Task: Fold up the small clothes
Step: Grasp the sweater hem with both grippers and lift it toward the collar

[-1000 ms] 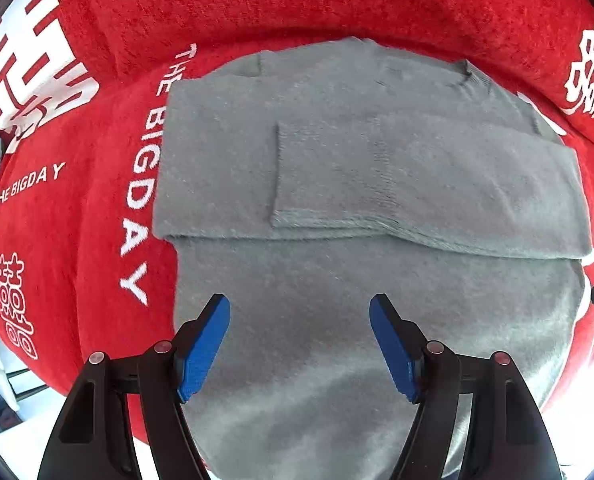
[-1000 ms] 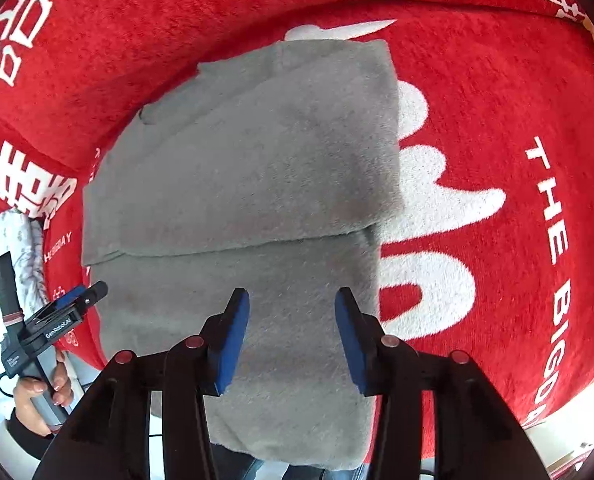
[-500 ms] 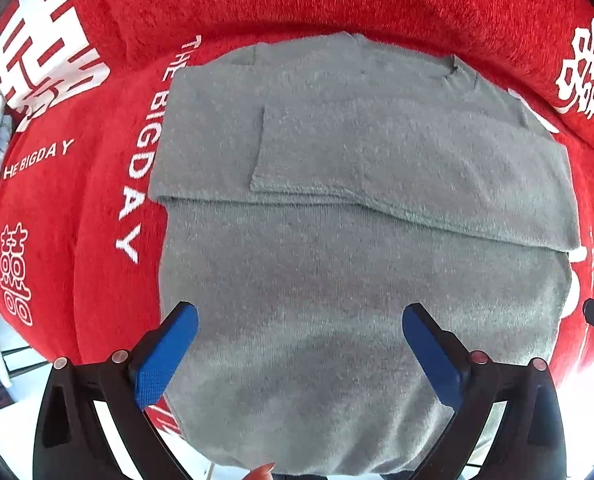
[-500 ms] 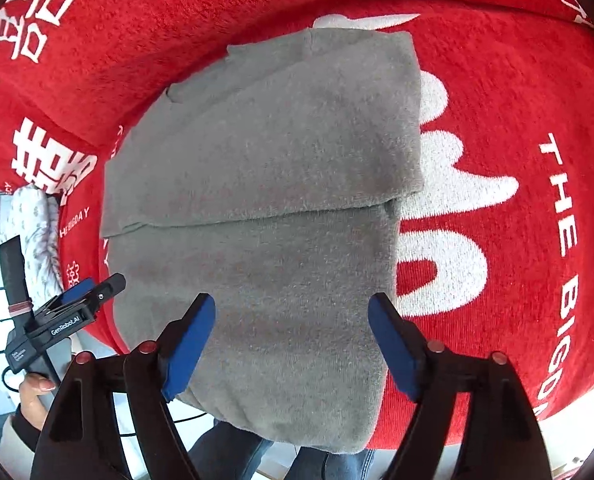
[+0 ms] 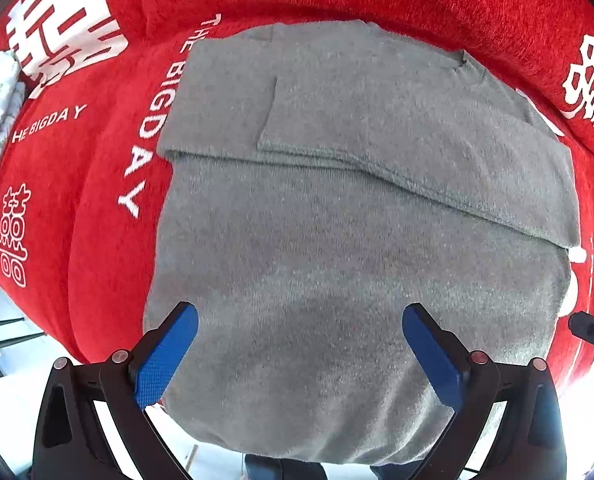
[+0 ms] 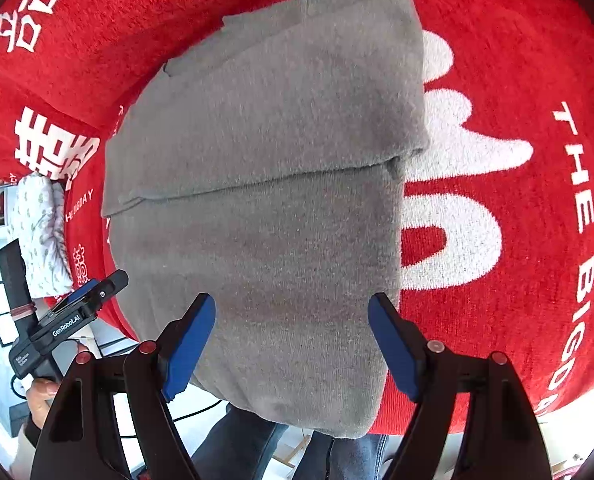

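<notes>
A grey knit sweater (image 5: 337, 240) lies flat on a red blanket, its sleeves folded across the chest, its hem hanging over the near edge. It also shows in the right wrist view (image 6: 265, 200). My left gripper (image 5: 300, 354) is open and empty, its blue pads spread above the sweater's lower left part. My right gripper (image 6: 293, 344) is open and empty above the lower right part. The left gripper also appears at the left of the right wrist view (image 6: 73, 312).
The red blanket (image 5: 97, 220) with white lettering covers the whole surface (image 6: 517, 160). A white patterned cloth (image 6: 41, 232) lies at the far left. The person's legs (image 6: 257, 440) stand below the near edge.
Both grippers have opened wide and drawn back toward the sweater's hem. The sweater has not moved.
</notes>
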`<action>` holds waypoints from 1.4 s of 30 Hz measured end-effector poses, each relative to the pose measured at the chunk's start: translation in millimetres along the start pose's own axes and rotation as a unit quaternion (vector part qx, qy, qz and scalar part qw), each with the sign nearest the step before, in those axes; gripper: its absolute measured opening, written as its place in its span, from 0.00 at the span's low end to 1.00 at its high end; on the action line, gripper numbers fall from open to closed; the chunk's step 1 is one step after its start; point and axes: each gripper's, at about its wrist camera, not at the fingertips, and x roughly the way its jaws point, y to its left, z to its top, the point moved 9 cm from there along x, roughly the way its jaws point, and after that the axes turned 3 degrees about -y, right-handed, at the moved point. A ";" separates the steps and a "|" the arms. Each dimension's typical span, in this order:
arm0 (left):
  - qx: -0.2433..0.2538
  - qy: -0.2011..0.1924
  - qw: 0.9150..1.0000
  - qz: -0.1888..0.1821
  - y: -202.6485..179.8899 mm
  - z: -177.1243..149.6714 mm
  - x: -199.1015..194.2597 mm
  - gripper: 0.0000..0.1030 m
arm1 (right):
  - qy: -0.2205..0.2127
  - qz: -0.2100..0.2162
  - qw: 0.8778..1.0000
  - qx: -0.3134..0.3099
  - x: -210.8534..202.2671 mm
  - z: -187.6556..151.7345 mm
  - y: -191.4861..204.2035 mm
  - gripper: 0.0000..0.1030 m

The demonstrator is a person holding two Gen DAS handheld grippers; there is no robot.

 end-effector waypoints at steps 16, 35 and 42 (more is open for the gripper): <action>0.012 0.003 1.000 -0.020 27.5 -32.3 10.5 1.00 | 0.006 0.001 1.000 0.010 19.6 -35.2 17.3 0.79; 0.002 0.052 0.997 -0.054 110.2 -152.7 60.2 1.00 | 0.038 0.017 0.998 0.044 61.2 -167.3 -11.7 0.79; -0.023 0.068 0.992 -0.104 94.9 -178.9 83.4 1.00 | 0.051 0.012 0.996 0.067 93.4 -200.2 -55.3 0.79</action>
